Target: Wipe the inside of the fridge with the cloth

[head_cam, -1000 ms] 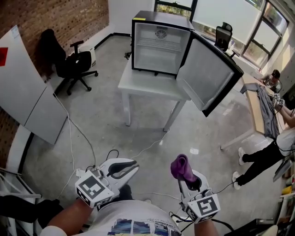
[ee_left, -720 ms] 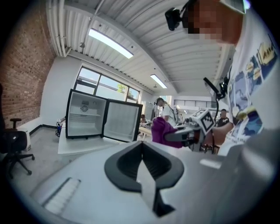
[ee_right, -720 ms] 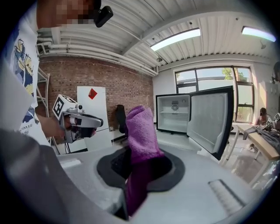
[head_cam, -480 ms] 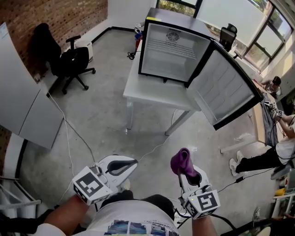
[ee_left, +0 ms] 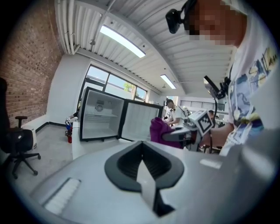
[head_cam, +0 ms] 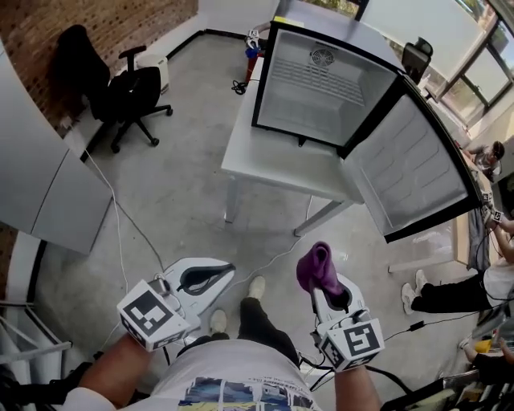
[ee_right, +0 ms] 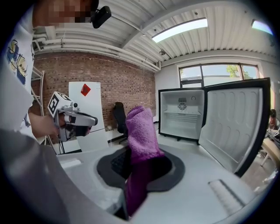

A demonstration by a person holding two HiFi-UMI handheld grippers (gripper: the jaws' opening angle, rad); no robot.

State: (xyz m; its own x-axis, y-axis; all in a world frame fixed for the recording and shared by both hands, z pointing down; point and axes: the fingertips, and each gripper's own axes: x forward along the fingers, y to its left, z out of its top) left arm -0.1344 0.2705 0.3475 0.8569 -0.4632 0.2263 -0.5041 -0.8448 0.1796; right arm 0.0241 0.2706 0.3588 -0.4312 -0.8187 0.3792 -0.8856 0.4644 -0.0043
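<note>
Office chair (head_cam: 128, 96) sits way off at 10 o'clock by the brick wall (head_cam: 88, 20). Left gripper (head_cam: 213, 278) hangs at 7 o'clock, jaws pressed together with nothing in them. Up around 1 o'clock the fridge (head_cam: 321, 88) stands on a white tabletop (head_cam: 269, 164), well apart from both grippers. Right gripper (head_cam: 328, 293) at 5 o'clock is clamped on the purple cloth (head_cam: 316, 269) — it pokes up out of the jaws, over the floor (head_cam: 177, 209). Fridge door (head_cam: 418, 172) is swung wide open at 2 o'clock.
</note>
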